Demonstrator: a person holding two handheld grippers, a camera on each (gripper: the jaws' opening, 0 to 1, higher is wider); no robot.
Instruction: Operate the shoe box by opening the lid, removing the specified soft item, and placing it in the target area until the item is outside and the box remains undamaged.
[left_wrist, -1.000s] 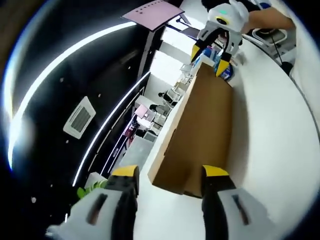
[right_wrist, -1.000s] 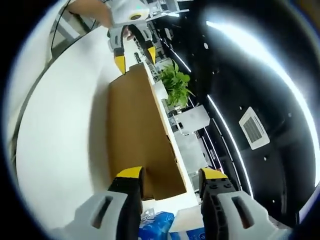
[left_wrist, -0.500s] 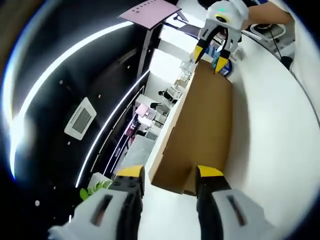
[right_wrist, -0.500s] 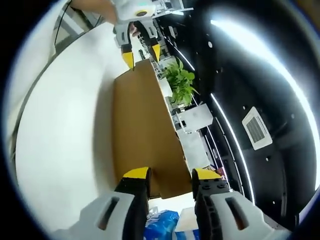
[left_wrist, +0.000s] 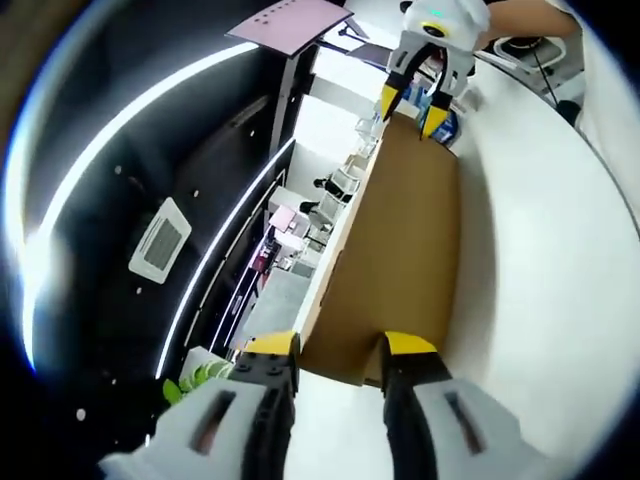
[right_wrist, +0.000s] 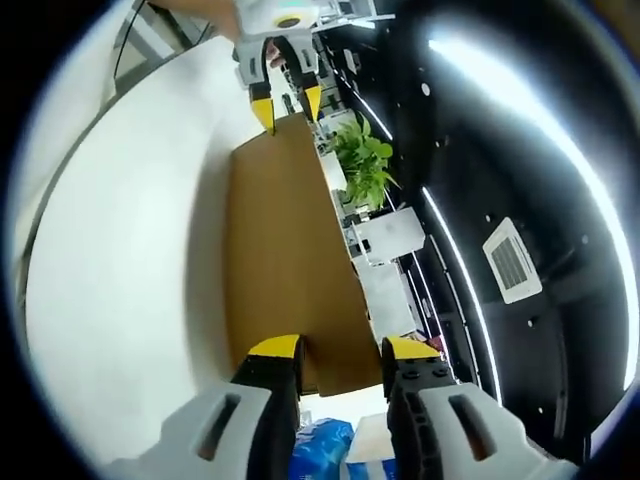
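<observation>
In the left gripper view, the left hand-held gripper (left_wrist: 338, 352) rises from the bottom of the frame, its yellow-tipped jaws set narrowly either side of the near end of a brown cardboard lid (left_wrist: 405, 260). The tips sit right at the lid's edge; whether they press on it cannot be told. The lid runs away up the middle of the frame, with a white counter (left_wrist: 540, 280) to its right. At the far end, in the upper middle, the right hand-held gripper (left_wrist: 410, 103) reaches in, its jaws straddling the lid's other end. Just beyond it a blue packet (left_wrist: 447, 126) peeks out.

In the right gripper view, the right hand-held gripper (right_wrist: 340, 352) rises from the bottom, its jaws likewise narrow about the lid's (right_wrist: 285, 250) near end. Contact here is also unclear. Blue packaging (right_wrist: 320, 445) shows between and below the jaws at bottom centre. The lid stretches up the frame to the left hand-held gripper (right_wrist: 285, 103) at upper centre. A green plant (right_wrist: 365, 170) stands beyond it, right of centre.

The step in hand appears to be opening the lid, held at both ends. The soft item to remove cannot be identified yet; it is presumably under the lid. Next, both grippers likely need to close firmly and lift together, evenly, so the cardboard does not bend or tear.
</observation>
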